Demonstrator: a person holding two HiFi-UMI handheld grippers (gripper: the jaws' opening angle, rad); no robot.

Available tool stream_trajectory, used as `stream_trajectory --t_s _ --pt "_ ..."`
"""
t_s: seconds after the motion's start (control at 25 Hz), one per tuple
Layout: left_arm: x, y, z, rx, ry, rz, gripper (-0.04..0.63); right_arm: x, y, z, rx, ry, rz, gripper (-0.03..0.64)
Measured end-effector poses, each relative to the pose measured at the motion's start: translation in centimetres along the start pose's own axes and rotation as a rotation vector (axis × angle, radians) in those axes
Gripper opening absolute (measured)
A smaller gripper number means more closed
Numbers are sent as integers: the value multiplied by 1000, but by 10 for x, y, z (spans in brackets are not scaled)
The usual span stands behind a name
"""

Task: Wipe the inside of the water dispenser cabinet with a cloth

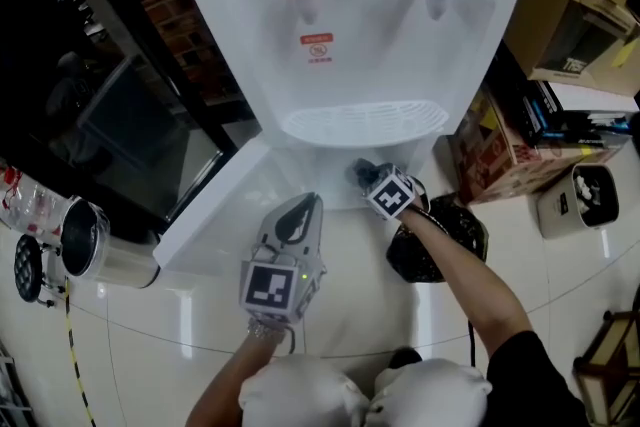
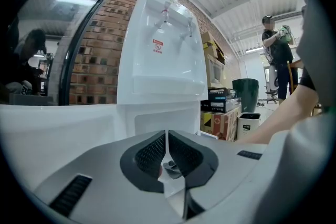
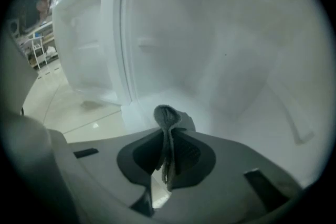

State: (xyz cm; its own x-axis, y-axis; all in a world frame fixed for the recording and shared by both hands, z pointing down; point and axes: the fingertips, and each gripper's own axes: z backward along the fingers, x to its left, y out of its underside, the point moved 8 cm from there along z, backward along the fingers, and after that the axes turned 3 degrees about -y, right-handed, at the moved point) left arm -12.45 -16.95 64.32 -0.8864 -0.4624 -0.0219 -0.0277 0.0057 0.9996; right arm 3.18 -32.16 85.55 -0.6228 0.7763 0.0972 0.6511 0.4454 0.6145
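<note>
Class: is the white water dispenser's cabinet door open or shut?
Open: the white cabinet door stands swung out left; the right gripper holds a grey cloth inside.

Cabinet opening [image 1: 322, 167] sits low under the drip tray [image 1: 365, 123], whose overhang roofs it. Right tool [image 1: 365, 177], clamped on the cloth [image 3: 167, 118], fills that gap; white walls [image 3: 236, 50] stand close ahead and to its right. Open door [image 1: 225, 205] stands out left and blocks that side. Left tool [image 1: 308, 207], jaws together, hangs just before the opening beside the door. Black bag [image 1: 462, 227] crowds the floor [image 1: 560, 295] at right; beyond it the floor lies open.
</note>
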Motion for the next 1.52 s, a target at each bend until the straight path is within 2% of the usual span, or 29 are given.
stream_trajectory --t_s 0.12,0.24,0.32,0.44,0.52,0.68,0.88,1.16,1.28,1.4,1.52 --pt "0 -1 -2 -7 0 0 21 2 -6 14 -100 -27 -61 22" --pt "-1 -2 -1 -7 -4 -1 21 6 -8 32 -289 -59 -230 23" --pt "-1 -6 0 -7 -14 8 21 11 -10 55 -409 -43 -327 21" --pt "-11 -28 8 0 -21 25 21 24 -12 103 -500 31 -343 21" --pt "-26 -56 22 18 0 12 21 44 -15 151 -527 53 -334 21" --pt "-51 -141 49 54 49 -14 21 79 -39 266 -553 62 -326 21" --pt "-67 -264 70 87 64 -45 21 90 -90 416 -592 105 -330 21" --pt "-84 -490 99 57 -4 33 21 84 -228 651 -679 175 -344 21" --pt "-89 -583 107 33 -37 71 20 83 -287 735 -692 180 -300 21" --pt "-93 -645 125 22 -55 87 18 93 -319 789 -712 172 -301 21" --pt "-97 -680 133 24 -59 62 18 94 -335 823 -733 158 -339 21"
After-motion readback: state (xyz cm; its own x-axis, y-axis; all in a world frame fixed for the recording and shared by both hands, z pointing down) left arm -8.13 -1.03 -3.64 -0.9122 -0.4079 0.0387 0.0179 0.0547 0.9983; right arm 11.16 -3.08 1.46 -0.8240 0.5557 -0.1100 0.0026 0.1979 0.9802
